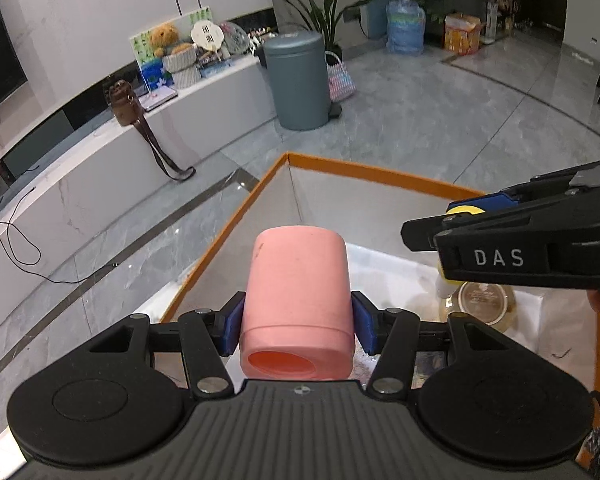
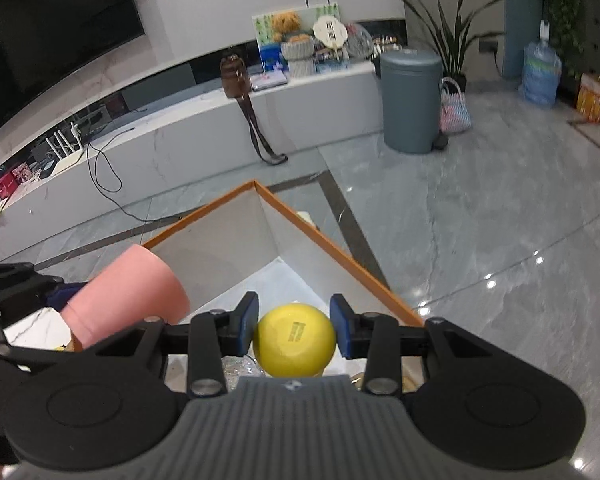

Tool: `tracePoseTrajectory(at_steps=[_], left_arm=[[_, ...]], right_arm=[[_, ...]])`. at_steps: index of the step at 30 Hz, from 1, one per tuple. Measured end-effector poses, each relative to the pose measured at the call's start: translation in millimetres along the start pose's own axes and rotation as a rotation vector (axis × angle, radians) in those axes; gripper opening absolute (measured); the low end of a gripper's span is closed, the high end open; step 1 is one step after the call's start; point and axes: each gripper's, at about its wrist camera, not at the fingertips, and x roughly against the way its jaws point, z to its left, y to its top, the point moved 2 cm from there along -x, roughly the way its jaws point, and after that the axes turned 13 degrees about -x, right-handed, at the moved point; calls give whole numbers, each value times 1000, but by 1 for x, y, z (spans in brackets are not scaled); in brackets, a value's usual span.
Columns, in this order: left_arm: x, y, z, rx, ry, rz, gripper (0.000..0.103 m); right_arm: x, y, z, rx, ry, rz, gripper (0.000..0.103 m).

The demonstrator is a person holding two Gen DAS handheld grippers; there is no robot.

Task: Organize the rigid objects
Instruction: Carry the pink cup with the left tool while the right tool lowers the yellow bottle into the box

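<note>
Two black two-finger grippers with blue pads: left gripper [image 1: 298, 322], right gripper [image 2: 294, 326]. One pink cylindrical plastic cup [image 1: 298, 308], clamped between the left fingers. One yellow round plastic object [image 2: 294, 340], clamped between the right fingers. One open white box with an orange rim [image 1: 364, 172], beyond and below both pairs of fingertips. One round clear-lidded container [image 1: 482, 300] in that box, right of the left fingers. Far ahead of the fingers: one grey-blue cylindrical pedal bin [image 1: 298, 80], one brown leather bag with dangling straps [image 1: 126, 102], one large blue water bottle [image 1: 404, 28], one woven pink-and-blue basket [image 1: 340, 80], one yellow plush toy [image 1: 164, 38], one black wall screen [image 2: 52, 32].
</note>
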Motion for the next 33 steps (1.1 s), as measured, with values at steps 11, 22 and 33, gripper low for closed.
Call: tracePoseTrajectory(at_steps=[11,22,33], left_arm=[[-29,3,-2,-43,7,82,62],[-50,-2,0,-66,0,156,62],[-68,-4,-3,-89,-5,217,62]], right_arm=[[-36,-2,0,-32,-21,94,39],[-59,-3,-8,-93,4,179,39],[-81,-9,1,-68,-9,202,39]])
